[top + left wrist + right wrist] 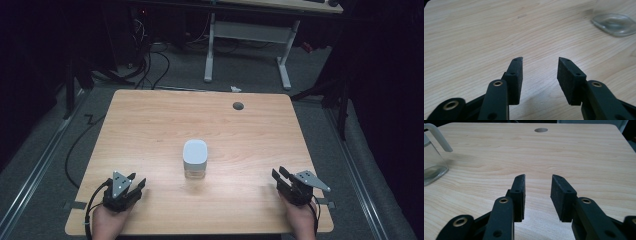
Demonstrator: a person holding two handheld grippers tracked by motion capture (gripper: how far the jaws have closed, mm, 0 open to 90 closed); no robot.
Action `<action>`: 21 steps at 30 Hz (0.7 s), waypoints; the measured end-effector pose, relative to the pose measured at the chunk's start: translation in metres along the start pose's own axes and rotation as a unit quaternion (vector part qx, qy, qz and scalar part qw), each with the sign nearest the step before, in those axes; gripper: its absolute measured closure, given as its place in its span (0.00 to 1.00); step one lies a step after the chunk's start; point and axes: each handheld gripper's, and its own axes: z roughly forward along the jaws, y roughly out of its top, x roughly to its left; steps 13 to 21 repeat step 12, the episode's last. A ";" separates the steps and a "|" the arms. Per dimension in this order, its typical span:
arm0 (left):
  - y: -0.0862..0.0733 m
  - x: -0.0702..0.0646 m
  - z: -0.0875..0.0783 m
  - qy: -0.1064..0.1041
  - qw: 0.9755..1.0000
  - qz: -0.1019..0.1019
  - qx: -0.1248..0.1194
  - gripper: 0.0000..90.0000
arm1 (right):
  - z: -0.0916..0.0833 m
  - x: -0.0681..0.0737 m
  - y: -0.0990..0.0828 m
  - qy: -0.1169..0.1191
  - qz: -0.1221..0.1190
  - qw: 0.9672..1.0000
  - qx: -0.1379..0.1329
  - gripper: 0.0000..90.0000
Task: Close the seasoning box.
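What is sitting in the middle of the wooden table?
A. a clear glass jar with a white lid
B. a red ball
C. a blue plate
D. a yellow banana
A: the clear glass jar with a white lid stands alone mid-table, between both open tongs.

The table [150,125] is bare wood all around; one jar [195,159] stands in the middle, between the two grippers; a small hole [238,106] sits far back.

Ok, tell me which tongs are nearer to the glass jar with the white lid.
Left, narrowly. The left tongs sit toward the table's near-left corner, apart from the jar; the right tongs sit toward the near-right corner, slightly farther off. Both are open and empty.
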 end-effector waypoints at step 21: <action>0.001 0.005 0.005 -0.003 1.000 -0.022 0.001 0.62 | 0.009 0.004 -0.004 0.010 -0.002 1.000 0.017 0.71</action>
